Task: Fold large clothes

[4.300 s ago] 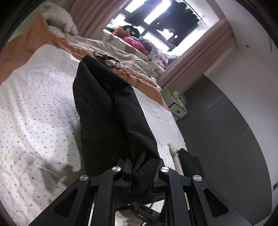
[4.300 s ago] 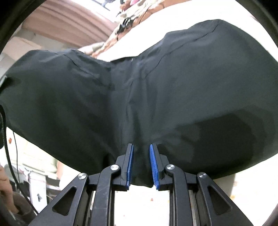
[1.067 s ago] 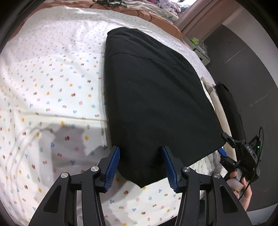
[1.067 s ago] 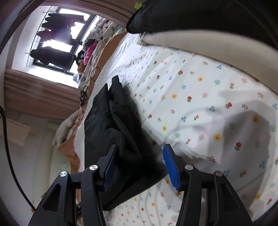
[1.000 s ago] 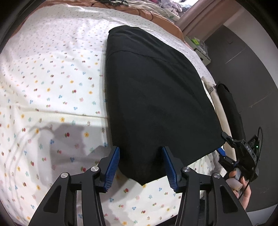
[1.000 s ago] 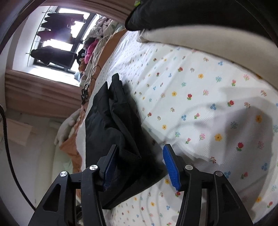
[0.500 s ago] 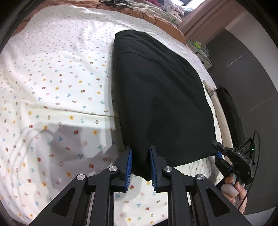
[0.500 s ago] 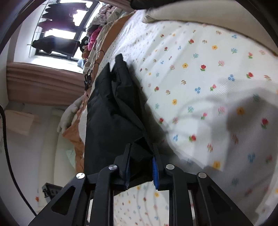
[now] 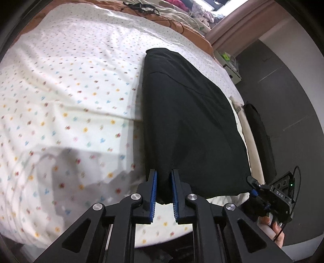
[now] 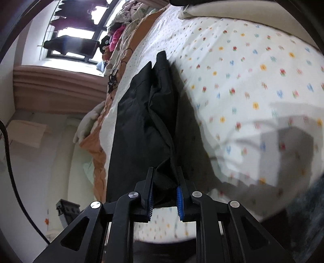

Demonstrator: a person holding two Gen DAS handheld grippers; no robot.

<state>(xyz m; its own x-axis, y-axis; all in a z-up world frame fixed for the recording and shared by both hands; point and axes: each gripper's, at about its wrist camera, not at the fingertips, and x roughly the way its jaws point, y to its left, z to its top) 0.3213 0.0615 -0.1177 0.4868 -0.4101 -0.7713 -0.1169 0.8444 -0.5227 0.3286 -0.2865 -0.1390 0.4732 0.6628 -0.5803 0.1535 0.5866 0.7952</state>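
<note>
A black garment (image 9: 188, 121) lies folded lengthwise on the flowered bed sheet (image 9: 70, 91). My left gripper (image 9: 163, 176) has the near left corner between its blue pads; its jaws are closing and pinch the cloth. In the right wrist view the garment (image 10: 141, 125) looks bunched and raised off the sheet (image 10: 253, 70) near me. My right gripper (image 10: 165, 172) is shut on a thick fold of its near edge. The right gripper (image 9: 269, 194), in a person's hand, also shows at the garment's other near corner in the left wrist view.
A brown blanket (image 9: 182, 26) with black cables (image 9: 139, 6) and piled clothes lies at the bed's far end. A cream and black bolster (image 9: 259, 131) runs along the bed's right side, against a dark wall. A window with hanging clothes (image 10: 68, 34) is beyond.
Both grippers went from open around the garment's near corners to shut on them. The near edge has lifted off the sheet and both hands have shifted with it.
</note>
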